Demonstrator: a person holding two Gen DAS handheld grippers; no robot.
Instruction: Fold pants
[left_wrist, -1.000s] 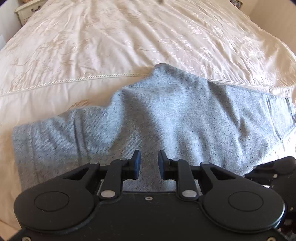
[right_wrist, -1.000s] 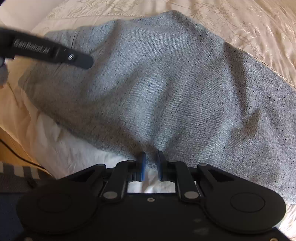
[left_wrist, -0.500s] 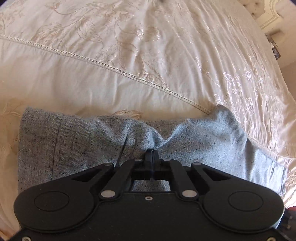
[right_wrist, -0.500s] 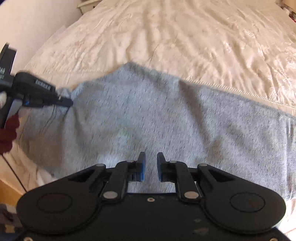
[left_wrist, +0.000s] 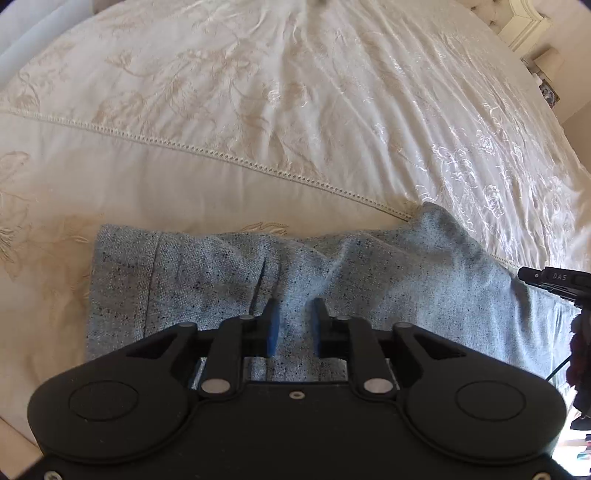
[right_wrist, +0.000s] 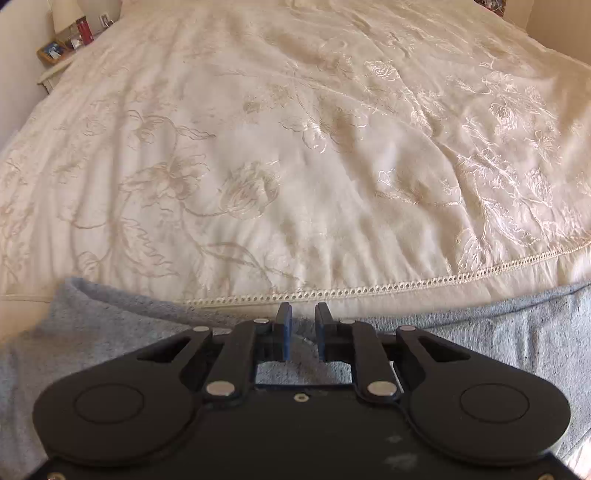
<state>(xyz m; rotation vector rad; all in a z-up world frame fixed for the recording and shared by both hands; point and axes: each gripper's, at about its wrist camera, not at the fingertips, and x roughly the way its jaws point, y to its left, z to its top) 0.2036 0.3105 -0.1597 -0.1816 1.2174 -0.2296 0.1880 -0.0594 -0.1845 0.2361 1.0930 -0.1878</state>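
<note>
Grey speckled pants (left_wrist: 388, 273) lie across the near edge of a cream embroidered bedspread (left_wrist: 295, 110), with the hemmed end at the left. My left gripper (left_wrist: 294, 314) is open just above the wrinkled fabric near that end, holding nothing. In the right wrist view the pants (right_wrist: 517, 332) run as a band along the bottom. My right gripper (right_wrist: 303, 314) is open over their far edge, empty. The tip of the right gripper shows at the left wrist view's right edge (left_wrist: 554, 280).
The bedspread (right_wrist: 295, 147) stretches far beyond the pants. A bedside table with small items (right_wrist: 62, 48) stands at the far left corner. A headboard and shelf (left_wrist: 532, 33) show at the far right.
My left gripper was shut on a pinch of fabric and has opened, releasing it. My right gripper has moved forward to the pants' far edge and tilted up toward the bed.
</note>
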